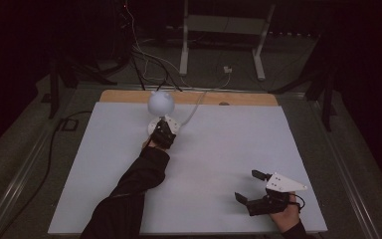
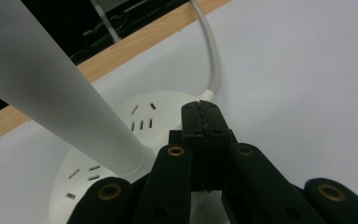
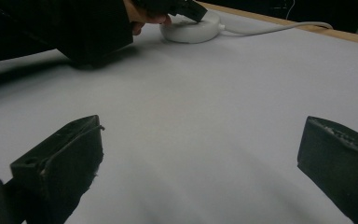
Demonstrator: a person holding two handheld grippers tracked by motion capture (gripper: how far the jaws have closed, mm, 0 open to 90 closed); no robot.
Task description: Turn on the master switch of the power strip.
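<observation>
High view. One lamp (image 1: pixel 160 103), white: globe head, slim stem, round flat base, standing at the far edge of the surface (image 1: pixel 219 164) near the wooden strip (image 1: pixel 243 98). One white cable (image 1: pixel 195 110) runs from the base off the far edge. Left gripper (image 1: pixel 163 133) is down on the base. Right gripper (image 1: pixel 251 188) rests near the front right corner, well apart from the lamp, with its jaws spread and nothing between them.

Left gripper view. Jaws clenched tip to tip, nothing held, tips pressing on or just above the lamp base (image 2: pixel 135 121) near the cable entry; contact cannot be told. Stem (image 2: pixel 51 88) rises just beside the jaws. Several small slots pierce the base top.

Right gripper view. Two jaws wide apart over bare surface. One base (image 3: pixel 191 29) far off, with the person's hand (image 3: pixel 144 16) at it.

Handling, judged: rigid plastic, light, top-heavy, with a smooth globe likely fragile. Hold by stem or base rim.
</observation>
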